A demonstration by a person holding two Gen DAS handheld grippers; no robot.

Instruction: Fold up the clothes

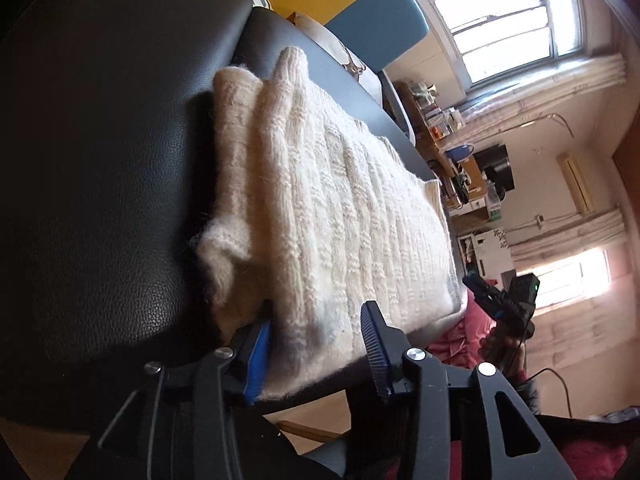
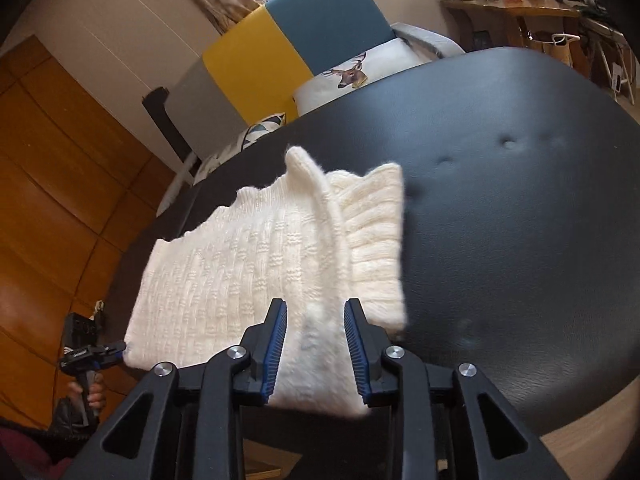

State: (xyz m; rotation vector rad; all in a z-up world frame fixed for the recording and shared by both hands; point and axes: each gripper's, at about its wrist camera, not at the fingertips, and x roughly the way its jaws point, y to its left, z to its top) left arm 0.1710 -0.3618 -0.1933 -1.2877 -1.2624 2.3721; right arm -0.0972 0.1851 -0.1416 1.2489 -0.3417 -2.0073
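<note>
A cream knitted sweater [image 1: 320, 200] [image 2: 240, 272] lies folded into a long rectangle on a black padded leather surface [image 1: 100, 200] [image 2: 500, 240]. One ridge of knit stands up along its length, ending in a raised tip at the far end. My left gripper [image 1: 318, 312] is open, its fingers straddling the sweater's near short edge without pinching it. The right wrist view shows the left gripper [image 2: 120, 348] at the sweater's left corner. My right gripper [image 2: 316, 306] is open over the near long edge by the ridge. Seen from the left wrist, the right gripper [image 1: 472, 282] sits just off the sweater's corner.
A yellow and blue chair [image 2: 320, 20] with a deer cushion [image 2: 352, 72] stands behind the surface. A cluttered wooden shelf [image 2: 512, 4] is at the far right and wooden panelling [image 2: 48, 200] at the left. Red cloth [image 1: 460, 340] lies below the edge. A hand [image 2: 94, 396] holds the left gripper.
</note>
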